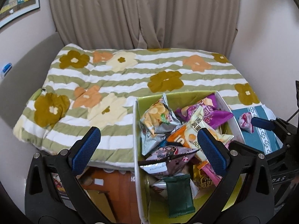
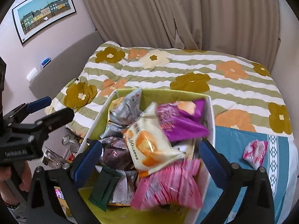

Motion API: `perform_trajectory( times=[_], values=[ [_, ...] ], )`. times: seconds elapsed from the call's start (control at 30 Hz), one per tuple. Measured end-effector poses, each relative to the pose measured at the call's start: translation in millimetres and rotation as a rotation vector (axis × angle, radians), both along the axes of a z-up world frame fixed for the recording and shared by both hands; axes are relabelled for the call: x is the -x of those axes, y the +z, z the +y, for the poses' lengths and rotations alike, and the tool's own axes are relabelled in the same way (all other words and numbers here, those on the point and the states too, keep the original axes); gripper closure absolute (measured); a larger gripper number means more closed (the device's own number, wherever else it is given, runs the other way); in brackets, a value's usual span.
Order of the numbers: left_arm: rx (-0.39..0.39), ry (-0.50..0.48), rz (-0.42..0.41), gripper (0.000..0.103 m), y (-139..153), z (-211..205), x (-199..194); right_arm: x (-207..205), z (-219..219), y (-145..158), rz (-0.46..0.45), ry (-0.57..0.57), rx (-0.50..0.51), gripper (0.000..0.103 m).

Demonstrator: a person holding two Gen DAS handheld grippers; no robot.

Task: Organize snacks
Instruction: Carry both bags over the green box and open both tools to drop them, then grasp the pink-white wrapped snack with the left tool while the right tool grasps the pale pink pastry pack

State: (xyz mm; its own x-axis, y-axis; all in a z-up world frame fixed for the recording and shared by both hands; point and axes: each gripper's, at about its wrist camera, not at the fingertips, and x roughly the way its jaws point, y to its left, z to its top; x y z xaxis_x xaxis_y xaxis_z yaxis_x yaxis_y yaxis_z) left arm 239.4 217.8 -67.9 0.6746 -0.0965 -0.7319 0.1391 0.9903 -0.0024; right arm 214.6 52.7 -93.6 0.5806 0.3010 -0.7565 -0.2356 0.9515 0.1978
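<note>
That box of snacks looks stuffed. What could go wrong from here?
The box is heaped: the blurred pink packet lying on top near its front could slide out. One pink-and-white snack lies outside on the blue cloth, easily overlooked. The box sits on soft bedding, so a nudge might tip it.

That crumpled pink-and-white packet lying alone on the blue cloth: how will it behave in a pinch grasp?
The pink-and-white packet looks crumpled and thin, so it will probably flex and crush rather than stay stiff. It seems small and puffy, likely light. Its film looks glossy, so it may slip between pads. It lies flat on the blue cloth, so rolling seems unlikely.
</note>
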Motion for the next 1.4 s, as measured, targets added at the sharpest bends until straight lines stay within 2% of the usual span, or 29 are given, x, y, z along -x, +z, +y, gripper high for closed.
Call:
perform_trajectory(
  times=[0.33,0.6,0.83,1.0,1.17,1.4],
  values=[
    [0.030,-0.021,-0.019,0.000,11.5,-10.7,15.4,31.5,-16.1,22.7,-0.059,-0.027,0.035,0.000],
    [0.063,-0.075,-0.032,0.000,19.8,-43.3,23.2,57.0,-46.9,45.4,-0.094,-0.096,0.102,0.000],
    [0.067,-0.134,-0.039,0.000,25.9,-100.5,30.0,78.4,-92.3,55.2,-0.106,-0.163,0.132,0.000],
    [0.077,-0.181,-0.010,0.000,23.3,-154.5,29.4,92.6,-139.5,53.9,-0.079,-0.202,0.147,0.000],
    [0.079,-0.209,0.025,0.000,11.4,-211.1,25.8,104.1,-190.0,38.5,-0.025,-0.235,0.127,0.000],
    [0.054,-0.225,0.079,0.000,-15.3,-285.3,17.3,117.6,-237.6,7.3,0.049,-0.232,0.123,0.000]
  ],
)
